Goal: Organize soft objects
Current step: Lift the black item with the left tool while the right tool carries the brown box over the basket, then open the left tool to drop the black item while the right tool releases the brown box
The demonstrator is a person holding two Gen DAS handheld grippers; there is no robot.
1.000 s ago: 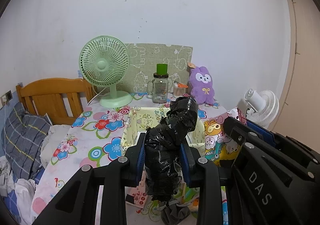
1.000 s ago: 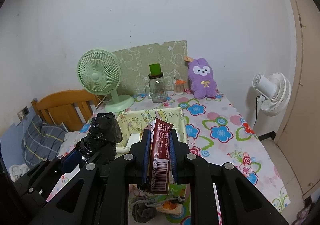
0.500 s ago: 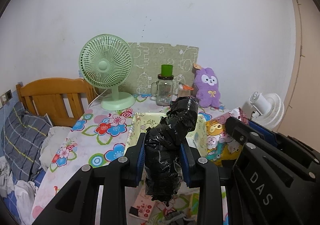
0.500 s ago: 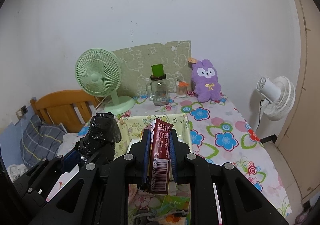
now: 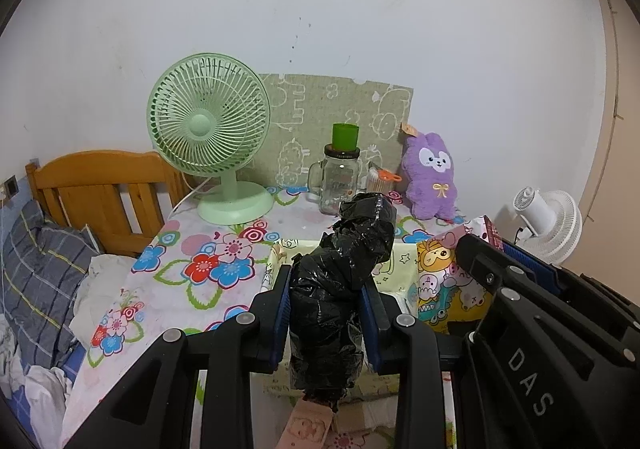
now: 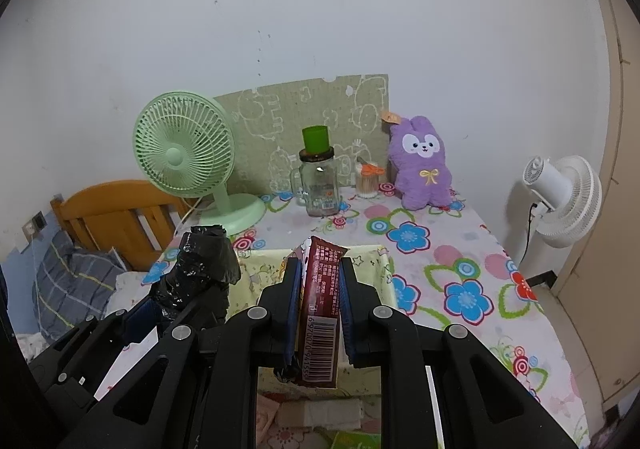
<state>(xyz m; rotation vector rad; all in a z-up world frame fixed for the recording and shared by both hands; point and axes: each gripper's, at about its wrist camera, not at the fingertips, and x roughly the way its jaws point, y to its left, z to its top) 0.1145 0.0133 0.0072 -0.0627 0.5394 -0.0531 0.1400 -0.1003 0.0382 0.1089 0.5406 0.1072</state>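
Presently left gripper [image 5: 325, 305] clamped on black bag roll [image 5: 340, 289], right gripper [image 6: 319, 299] on maroon packet [image 6: 320, 309], both above yellow bin [image 6: 256, 269]; lower inside rim before releasing.

Both views are evenly and softly lit by diffuse indoor light from above; the white wall [image 5: 320, 9] reads bright but slightly grey, with no hard-edged shadows on it. Faint shadows sit behind the green fan [image 5: 208, 117] and beside the purple plush [image 6: 420, 165], well ahead of the tool. Small glints show on the crumpled black plastic bundle [image 5: 340, 289] between the left gripper's [image 5: 326, 313] fingers and on the glass jar [image 6: 318, 185]. Focus is sharp from the fingers to the far wall, with no motion blur. Fisheye distortion bends the door frame [image 6: 612, 129] at the right edge, and dark vignetting fills all corners.
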